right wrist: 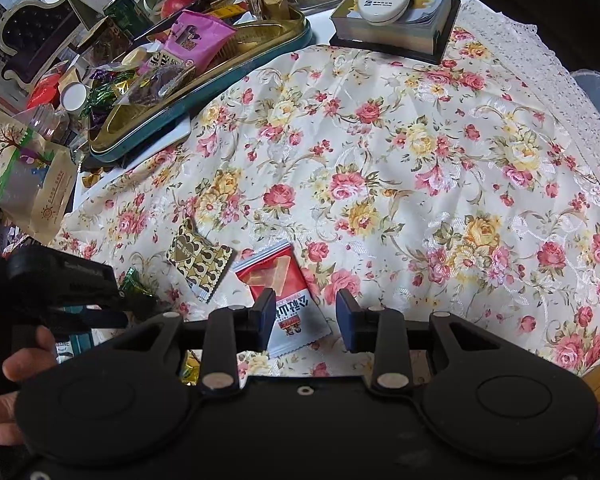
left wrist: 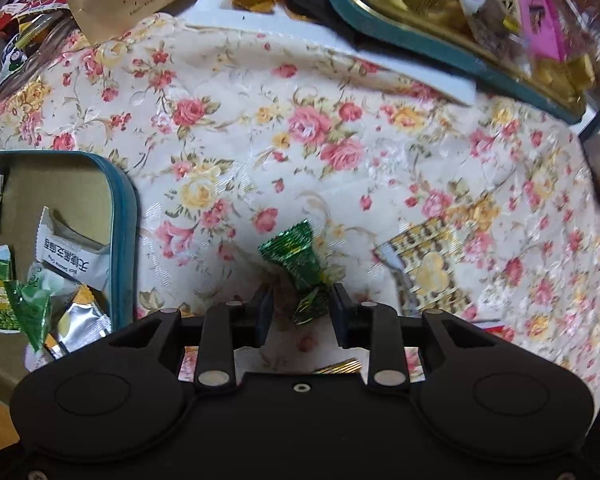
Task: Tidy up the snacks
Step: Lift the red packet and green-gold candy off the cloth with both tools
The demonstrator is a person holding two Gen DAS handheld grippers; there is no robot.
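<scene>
A green foil candy (left wrist: pixel 300 268) lies on the floral cloth, its near end between the open fingers of my left gripper (left wrist: pixel 301 312). A gold and black heart-print packet (left wrist: pixel 428 268) lies just right of it, also in the right wrist view (right wrist: pixel 199 258). A red and white snack packet (right wrist: pixel 288 300) lies partly between the open fingers of my right gripper (right wrist: pixel 306 316). The left gripper (right wrist: pixel 80 284) shows at the left of the right wrist view, at the green candy (right wrist: pixel 134 280).
A teal-rimmed box (left wrist: pixel 122 216) with several snack packets sits at the left. A teal and gold tin (right wrist: pixel 204 80) with mixed sweets stands at the back, also in the left wrist view (left wrist: pixel 440 52). A book with a remote (right wrist: pixel 396 12) lies far back. Clutter crowds the back left.
</scene>
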